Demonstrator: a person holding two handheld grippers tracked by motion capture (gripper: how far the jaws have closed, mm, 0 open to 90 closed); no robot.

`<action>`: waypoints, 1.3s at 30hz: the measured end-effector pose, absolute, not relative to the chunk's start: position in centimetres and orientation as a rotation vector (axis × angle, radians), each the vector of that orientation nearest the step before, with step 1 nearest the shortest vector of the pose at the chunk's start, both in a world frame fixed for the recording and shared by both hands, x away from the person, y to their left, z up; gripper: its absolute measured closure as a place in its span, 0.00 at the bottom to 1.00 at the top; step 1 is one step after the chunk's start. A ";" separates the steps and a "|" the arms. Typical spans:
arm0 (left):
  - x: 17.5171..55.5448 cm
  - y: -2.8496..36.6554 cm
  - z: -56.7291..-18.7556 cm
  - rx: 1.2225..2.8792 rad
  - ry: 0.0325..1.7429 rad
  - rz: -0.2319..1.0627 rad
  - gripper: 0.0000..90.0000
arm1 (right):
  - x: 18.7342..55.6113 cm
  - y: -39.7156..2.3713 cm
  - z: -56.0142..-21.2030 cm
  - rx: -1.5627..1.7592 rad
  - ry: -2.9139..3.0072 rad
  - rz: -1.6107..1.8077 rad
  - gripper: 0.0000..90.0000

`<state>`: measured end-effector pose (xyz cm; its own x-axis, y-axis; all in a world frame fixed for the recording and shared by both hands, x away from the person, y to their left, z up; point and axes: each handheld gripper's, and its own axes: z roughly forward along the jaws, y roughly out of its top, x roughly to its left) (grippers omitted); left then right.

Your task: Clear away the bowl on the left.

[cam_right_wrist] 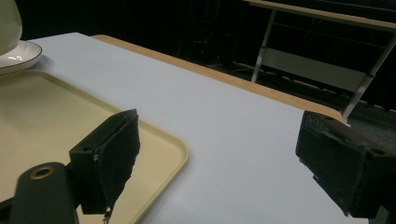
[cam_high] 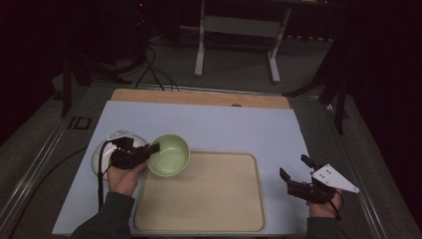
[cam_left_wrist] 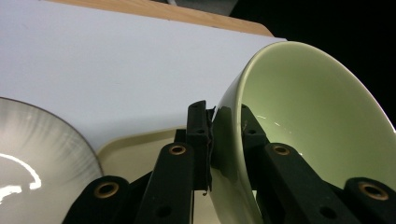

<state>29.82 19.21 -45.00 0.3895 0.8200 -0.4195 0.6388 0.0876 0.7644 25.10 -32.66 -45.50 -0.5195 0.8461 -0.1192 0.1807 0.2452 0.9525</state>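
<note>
The tray [cam_high: 209, 199] lies bare and open to reach, save its far-left corner (under the green bowl [cam_high: 170, 154]).

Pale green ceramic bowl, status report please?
Left gripper shut on pale green ceramic bowl, tilted above beige plastic tray corner. Right gripper open, idle. White plate alongside.

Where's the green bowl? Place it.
High view, left of centre: the bowl is clamped at its rim by the left gripper, tilted over the tray's near-left corner, beside the plate.

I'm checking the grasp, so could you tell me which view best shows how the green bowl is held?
The left gripper view: the left hand-held gripper pinches the green bowl by its rim, one jaw inside, one outside. The high view shows the bowl tilted; the right gripper view catches just its edge.
</note>
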 end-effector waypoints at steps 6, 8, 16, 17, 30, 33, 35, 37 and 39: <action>29.9 18.4 -45.3 1.642 1.309 0.217 0.90 | 25.1 -32.7 -45.5 0.938 1.866 1.303 0.15; 29.9 18.1 -45.3 1.651 1.307 0.218 0.90 | 25.1 -32.7 -45.5 0.938 1.865 1.304 0.15; 29.9 17.3 -45.6 1.668 1.298 0.214 0.90 | 25.1 -32.7 -45.5 0.938 1.866 1.303 0.15; 29.9 17.2 -45.7 1.671 1.297 0.210 0.90 | 25.1 -32.7 -45.5 0.938 1.865 1.302 0.15; 29.9 15.5 -46.2 1.717 1.269 0.201 0.90 | 25.1 -32.7 -45.5 0.938 1.864 1.304 0.15; 29.9 15.1 -46.3 1.728 1.261 0.194 0.90 | 25.1 -32.7 -45.5 0.938 1.864 1.303 0.15; 29.9 14.9 -46.4 1.736 1.256 0.195 0.90 | 25.1 -32.7 -45.5 0.938 1.865 1.303 0.15; 29.8 14.6 -46.5 1.743 1.253 0.191 0.90 | 25.1 -32.7 -45.5 0.938 1.864 1.304 0.15; 29.8 14.6 -46.5 1.743 1.253 0.191 0.90 | 25.1 -32.7 -45.5 0.938 1.864 1.303 0.15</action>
